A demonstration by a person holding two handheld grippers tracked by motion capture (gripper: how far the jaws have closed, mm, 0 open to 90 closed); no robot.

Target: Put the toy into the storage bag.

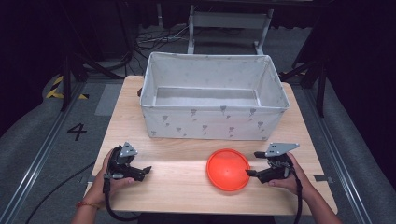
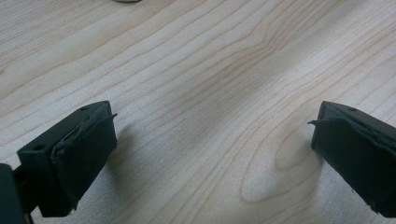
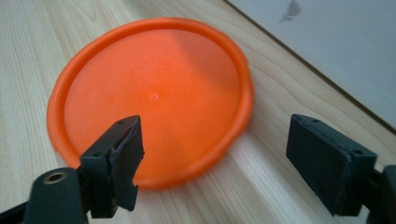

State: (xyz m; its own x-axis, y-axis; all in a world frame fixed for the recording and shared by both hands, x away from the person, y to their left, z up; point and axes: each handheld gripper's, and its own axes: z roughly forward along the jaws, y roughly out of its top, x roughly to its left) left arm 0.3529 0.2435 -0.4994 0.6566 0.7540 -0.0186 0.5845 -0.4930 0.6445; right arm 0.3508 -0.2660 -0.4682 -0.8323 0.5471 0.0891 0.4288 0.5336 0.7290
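While both grippers — left (image 1: 140, 171), right (image 1: 254, 164) — gape empty, one orange disc (image 1: 228, 169) fronts one fabric bin (image 1: 212, 119)

Disc (image 1: 228, 169): solid orange. Fabric bin (image 1: 212, 122) at 12 o'clock: pale grey-white, small grey motifs. Table (image 1: 177, 186): light wood grain. Both grippers' jaws: black.

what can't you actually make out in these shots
- Fabric storage bin: in the high view its near wall hides the front strip of its floor.
- Orange disc: the right gripper view has one black jaw covering its near rim; underside unseen.
- Small pale object: cut off by the top edge of the left gripper view, unidentifiable.
- Floor cables: high view, too dark and small to trace.
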